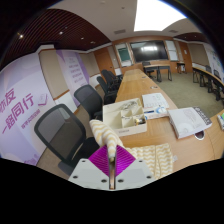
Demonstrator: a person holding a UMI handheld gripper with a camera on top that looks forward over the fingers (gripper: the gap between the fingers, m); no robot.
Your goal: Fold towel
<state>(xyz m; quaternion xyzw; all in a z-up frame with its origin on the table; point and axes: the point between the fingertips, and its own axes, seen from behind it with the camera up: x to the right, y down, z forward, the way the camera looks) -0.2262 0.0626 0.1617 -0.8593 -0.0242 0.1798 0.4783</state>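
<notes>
Pinching a cream waffle-textured towel (112, 135), the gripper (108, 163) has its purple pads closed on the cloth. The towel rises at 12 o'clock over the long wooden table (137, 88). At 9 o'clock, a purple wall banner (38, 97) carries unreadable Chinese characters beside black office chairs (68, 128).

A long wooden table (135, 92) runs toward twelve o'clock through a meeting room. Black chairs (62, 133) line its nine o'clock side under a purple-lettered wall banner (25, 100). A bright ceiling light (156, 12) glows at one o'clock.
</notes>
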